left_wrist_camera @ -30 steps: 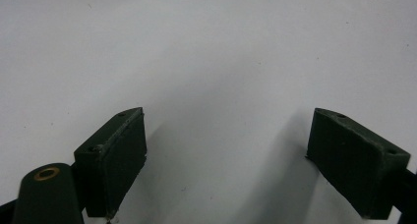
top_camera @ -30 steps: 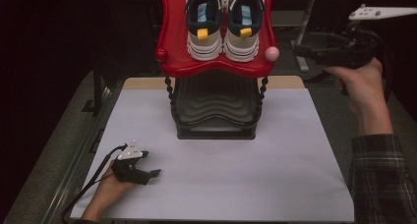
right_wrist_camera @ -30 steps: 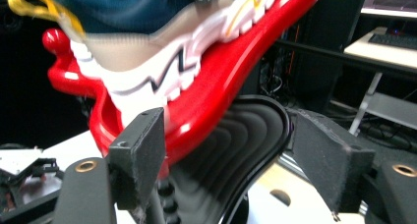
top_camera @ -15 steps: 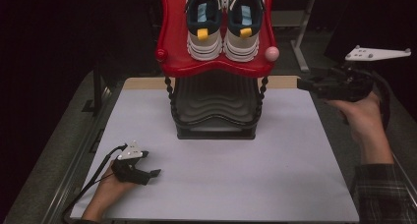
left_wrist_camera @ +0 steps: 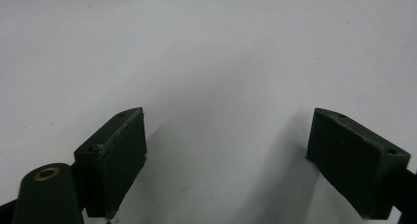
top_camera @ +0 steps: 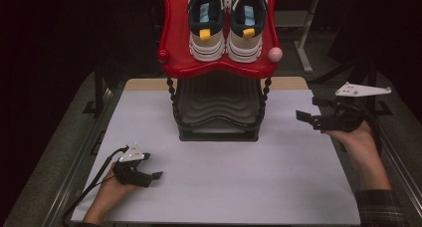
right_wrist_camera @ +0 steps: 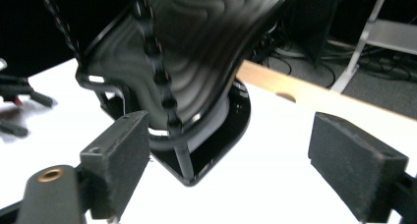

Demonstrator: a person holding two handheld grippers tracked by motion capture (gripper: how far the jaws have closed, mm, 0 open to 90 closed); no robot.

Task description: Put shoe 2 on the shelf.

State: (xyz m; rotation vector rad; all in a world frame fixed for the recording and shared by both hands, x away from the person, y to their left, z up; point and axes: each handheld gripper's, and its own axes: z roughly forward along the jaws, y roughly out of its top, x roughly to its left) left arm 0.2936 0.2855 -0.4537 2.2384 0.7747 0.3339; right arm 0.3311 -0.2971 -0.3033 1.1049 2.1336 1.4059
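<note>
Shoe rack [top_camera: 219, 107], right gripper [top_camera: 311, 118] beside it, jaws just opened, empty, left gripper [top_camera: 149, 174] jaws apart.

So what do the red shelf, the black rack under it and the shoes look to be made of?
Red shelf: likely moulded plastic, glossy, with bright highlights on its rounded rim. Black rack: also looks like plastic, semi-gloss, with wavy ridges catching light and beaded posts at the sides. Shoes: white rubbery soles with cream and dark uppers, matte; whether fabric or leather is unclear.

Dark room, perhaps cables on the floor [right_wrist_camera: 314, 67] behind white table [top_camera: 278, 187].
</note>
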